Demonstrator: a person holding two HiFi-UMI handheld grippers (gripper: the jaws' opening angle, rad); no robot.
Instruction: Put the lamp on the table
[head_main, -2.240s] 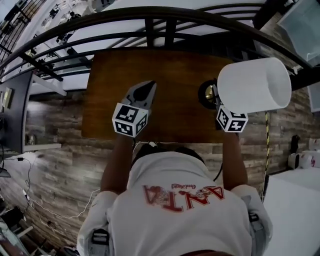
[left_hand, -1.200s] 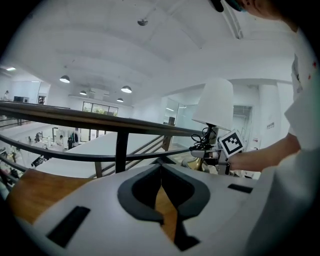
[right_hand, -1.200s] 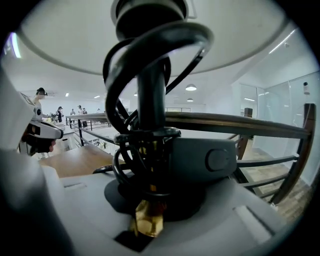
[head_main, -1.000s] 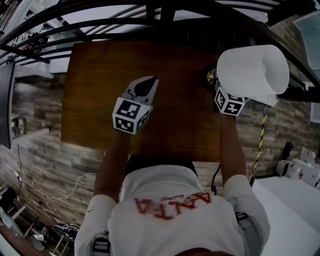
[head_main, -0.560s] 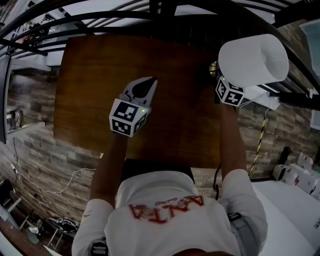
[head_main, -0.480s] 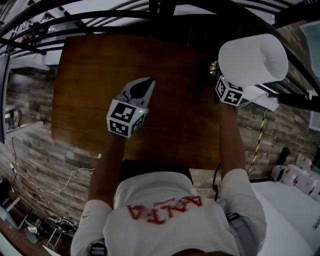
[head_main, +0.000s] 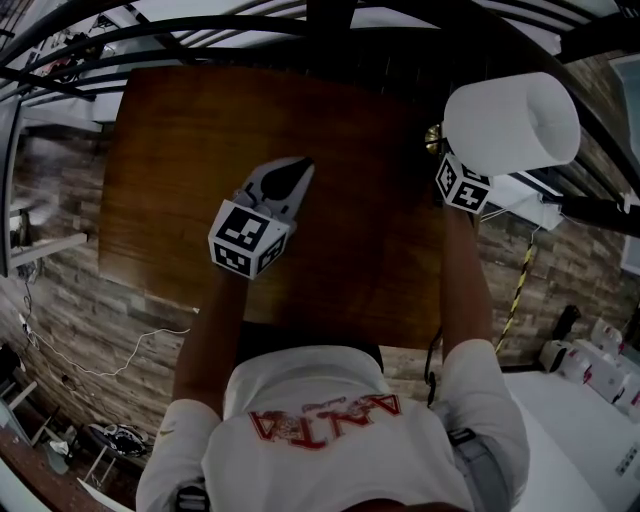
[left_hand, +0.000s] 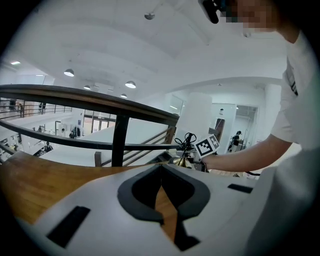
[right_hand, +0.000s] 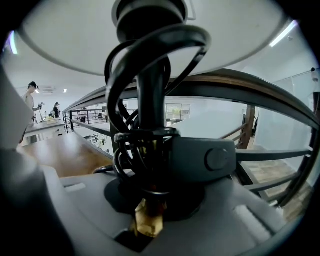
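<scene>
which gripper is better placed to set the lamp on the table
Right: the right gripper is shut on the lamp, by its stem, at the far right of the table. The left gripper is shut and empty.

This looks like an upper gallery in a large, modern open-plan workplace rather than a home. A curved dark railing (left_hand: 100, 99) edges the level, and beyond it the space opens onto a wide white hall with round ceiling lights (left_hand: 69, 72) and a thick white column (left_hand: 197, 120). A distant person (right_hand: 32, 95) stands on another railed floor. Underfoot lie grey wood-look planks (head_main: 100, 310) with a loose cable (head_main: 110, 360) trailing over them, and a plain wooden table (head_main: 200, 170) stands against the railing.
</scene>
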